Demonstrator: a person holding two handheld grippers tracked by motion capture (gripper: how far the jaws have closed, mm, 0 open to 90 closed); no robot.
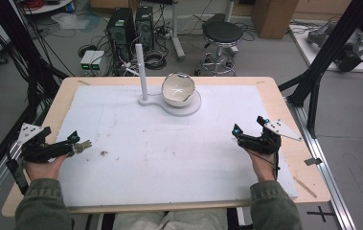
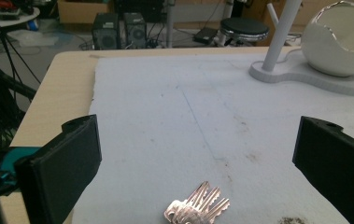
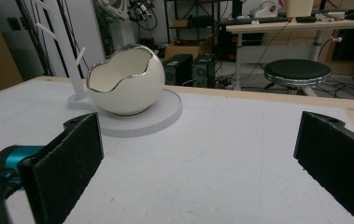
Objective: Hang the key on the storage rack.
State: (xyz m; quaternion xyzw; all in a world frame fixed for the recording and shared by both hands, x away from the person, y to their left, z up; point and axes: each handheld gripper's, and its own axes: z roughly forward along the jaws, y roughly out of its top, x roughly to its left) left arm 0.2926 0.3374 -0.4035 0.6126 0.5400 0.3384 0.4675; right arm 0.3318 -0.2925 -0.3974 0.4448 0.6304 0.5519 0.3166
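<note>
A bunch of keys (image 2: 196, 208) lies on the white mat (image 1: 169, 143) near the table's left edge, between the wide-spread jaws of the left gripper (image 1: 76, 142) (neither jaw touches it). The right gripper (image 1: 248, 128) sits near the right edge, jaws spread and holding nothing. An egg-shaped white bowl (image 1: 178, 89) rests on its stand (image 1: 143, 76) by the far edge.

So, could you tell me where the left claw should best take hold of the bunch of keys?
Probably at the fanned blades. The bunch of keys lies flat on the white mat, between the open jaws of the left claw. Come straight down from above and close across the blades, which are stacked thin.
</note>
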